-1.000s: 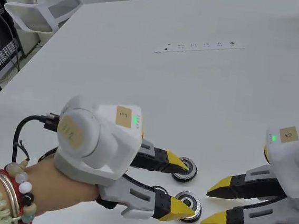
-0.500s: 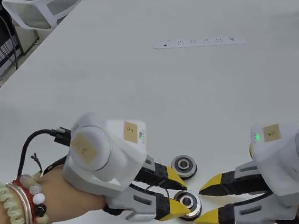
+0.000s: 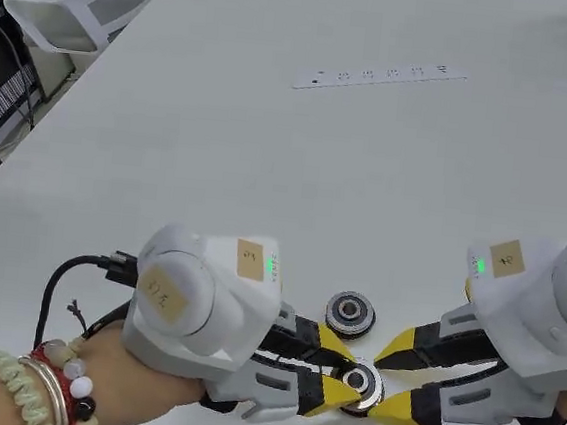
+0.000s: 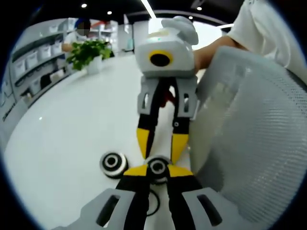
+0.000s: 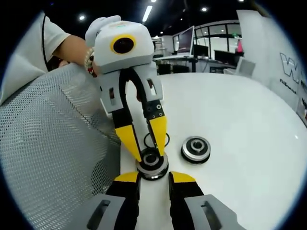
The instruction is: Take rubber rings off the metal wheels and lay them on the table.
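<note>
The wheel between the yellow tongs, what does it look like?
The small round metal wheel lies flat on the white table, shiny silver with a dark ring around its rim and a hole in the middle. The yellow-tipped left tongs flank it, grip unclear; the open right tongs point at it.

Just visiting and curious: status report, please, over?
Left gripper jaws flank near wheel, grip unconfirmed. Right gripper open, tips at same wheel. Loose ring on table; second wheel beside. Nothing blocking.

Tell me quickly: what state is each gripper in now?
Left gripper: closed on the near wheel.
Right gripper: open, jaws beside that wheel.
</note>
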Motion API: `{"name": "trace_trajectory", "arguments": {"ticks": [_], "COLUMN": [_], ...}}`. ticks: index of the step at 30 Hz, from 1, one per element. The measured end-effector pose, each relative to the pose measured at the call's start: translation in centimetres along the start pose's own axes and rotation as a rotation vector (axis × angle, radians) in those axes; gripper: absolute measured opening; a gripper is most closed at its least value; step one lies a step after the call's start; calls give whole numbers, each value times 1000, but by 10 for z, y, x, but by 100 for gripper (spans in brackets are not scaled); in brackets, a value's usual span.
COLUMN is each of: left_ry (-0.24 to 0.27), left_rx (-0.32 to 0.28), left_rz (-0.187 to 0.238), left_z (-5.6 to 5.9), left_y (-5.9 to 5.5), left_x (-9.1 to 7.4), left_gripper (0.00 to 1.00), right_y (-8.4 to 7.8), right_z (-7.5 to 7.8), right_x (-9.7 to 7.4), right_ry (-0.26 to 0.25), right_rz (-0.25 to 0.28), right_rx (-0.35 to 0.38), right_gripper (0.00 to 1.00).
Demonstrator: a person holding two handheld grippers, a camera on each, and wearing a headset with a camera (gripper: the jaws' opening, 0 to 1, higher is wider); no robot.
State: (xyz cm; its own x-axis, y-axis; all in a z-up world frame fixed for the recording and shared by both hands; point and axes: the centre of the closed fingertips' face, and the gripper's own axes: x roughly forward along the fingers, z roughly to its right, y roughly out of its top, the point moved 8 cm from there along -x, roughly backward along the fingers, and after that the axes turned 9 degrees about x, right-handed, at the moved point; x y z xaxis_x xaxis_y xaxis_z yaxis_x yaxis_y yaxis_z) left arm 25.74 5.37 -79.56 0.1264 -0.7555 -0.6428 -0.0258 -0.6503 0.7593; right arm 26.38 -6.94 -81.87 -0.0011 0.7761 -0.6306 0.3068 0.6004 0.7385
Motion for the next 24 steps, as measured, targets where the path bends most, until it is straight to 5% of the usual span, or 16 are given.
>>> {"name": "trace_trajectory", "arguments": {"ticks": [8,12,20,24], "left_ry": [7,8,9,10], "left_rx": [-3,-14,-23,-28], "left_rz": [9,19,26,39], "left_z": [0,-1,-1,-1], "left_y": [-1,-2,-3,-5], "left_x": [0,1,2,2], "left_gripper": [14,14,14,14], "right_y": [-1,-2,-3,-3], "right_z": [-1,0,4,7], "right_x": [-4,-6,-6,-5], "right_ry": [-8,-41,-7,5], "right_rz": [-5,-7,-15,-16], "right_rx": [-31,-85,-37,82], "right_gripper": [12,1,1,0]}}
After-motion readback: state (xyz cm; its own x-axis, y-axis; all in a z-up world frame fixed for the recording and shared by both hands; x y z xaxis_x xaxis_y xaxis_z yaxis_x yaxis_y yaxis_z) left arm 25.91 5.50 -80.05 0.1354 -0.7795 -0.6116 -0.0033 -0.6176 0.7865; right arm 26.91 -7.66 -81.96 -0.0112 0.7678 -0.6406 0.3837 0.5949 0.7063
